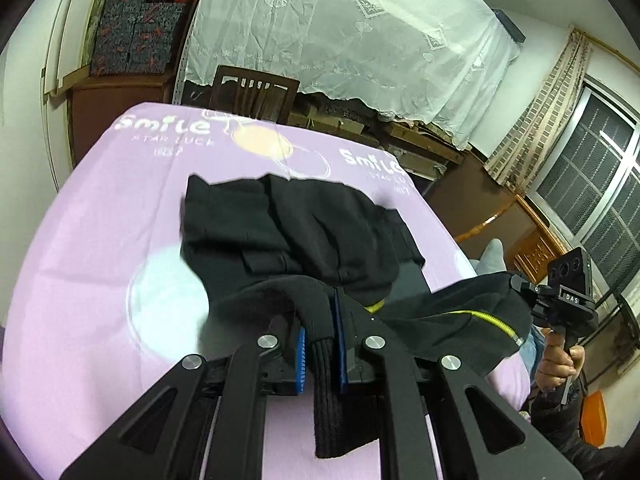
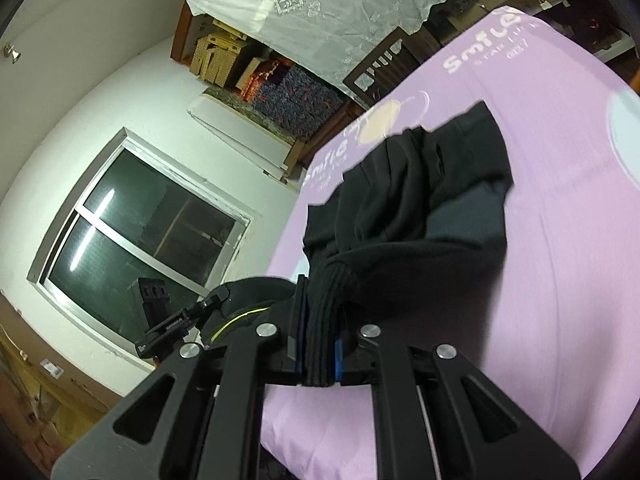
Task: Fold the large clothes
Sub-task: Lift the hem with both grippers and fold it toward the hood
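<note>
A black jacket (image 1: pixel 304 232) with a yellow zipper (image 1: pixel 488 316) lies partly folded on the pink bedsheet (image 1: pixel 100 240). My left gripper (image 1: pixel 320 344) is shut on its ribbed black hem, lifted above the sheet. My right gripper (image 2: pixel 318 344) is shut on another ribbed part of the same jacket (image 2: pixel 420 196), also raised. The right gripper also shows at the right edge of the left wrist view (image 1: pixel 568 292), held by a hand. The left gripper shows at lower left in the right wrist view (image 2: pixel 168 320).
The pink sheet (image 2: pixel 560 240) covers a bed with "Smile" print. A wooden chair (image 1: pixel 256 92) stands at the far edge. White lace cloth (image 1: pixel 340 32) covers shelves behind. Patterned boxes (image 1: pixel 136 32) are stacked at far left. A window (image 2: pixel 140 232) is on the wall.
</note>
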`<state>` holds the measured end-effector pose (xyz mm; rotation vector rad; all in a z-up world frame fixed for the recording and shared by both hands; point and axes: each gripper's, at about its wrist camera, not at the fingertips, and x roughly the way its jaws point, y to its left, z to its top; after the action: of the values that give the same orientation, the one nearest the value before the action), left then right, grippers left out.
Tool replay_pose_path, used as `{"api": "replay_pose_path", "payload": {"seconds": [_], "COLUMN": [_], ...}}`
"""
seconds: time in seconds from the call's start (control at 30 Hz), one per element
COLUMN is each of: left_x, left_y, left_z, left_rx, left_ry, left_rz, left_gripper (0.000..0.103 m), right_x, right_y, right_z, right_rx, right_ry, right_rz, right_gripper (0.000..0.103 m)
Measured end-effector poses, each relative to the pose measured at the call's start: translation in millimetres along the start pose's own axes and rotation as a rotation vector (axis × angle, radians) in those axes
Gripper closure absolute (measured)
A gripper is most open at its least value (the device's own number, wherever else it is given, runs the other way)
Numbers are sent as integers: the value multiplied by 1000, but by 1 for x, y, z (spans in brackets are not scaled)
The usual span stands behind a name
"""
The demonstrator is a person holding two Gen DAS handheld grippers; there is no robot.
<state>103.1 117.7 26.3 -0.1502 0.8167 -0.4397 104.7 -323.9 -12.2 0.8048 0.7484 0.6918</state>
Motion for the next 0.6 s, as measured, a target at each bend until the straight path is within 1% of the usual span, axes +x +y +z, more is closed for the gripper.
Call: {"api": "replay_pose_path", "payload": {"seconds": [0.3, 0.4, 0.5, 0.6], "left_x": [34, 57, 81, 112], "left_y": [11, 20, 33, 56], "left_z": [58, 81, 95, 106], "left_rx": [-9, -30, -54, -111], "left_ry": [6, 17, 32, 59], "left_rz": [29, 41, 53, 51], "left_gripper": [91, 91, 91, 91], "right_x": [39, 57, 79, 104], "right_y": [-7, -17, -33, -53], "right_z": [75, 98, 121, 140], "right_rx": [13, 30, 63, 96], "right_ry": [-14, -14, -7, 7], "right_rz": [-41, -62, -82, -108], "right_gripper": [94, 93, 93, 93]}}
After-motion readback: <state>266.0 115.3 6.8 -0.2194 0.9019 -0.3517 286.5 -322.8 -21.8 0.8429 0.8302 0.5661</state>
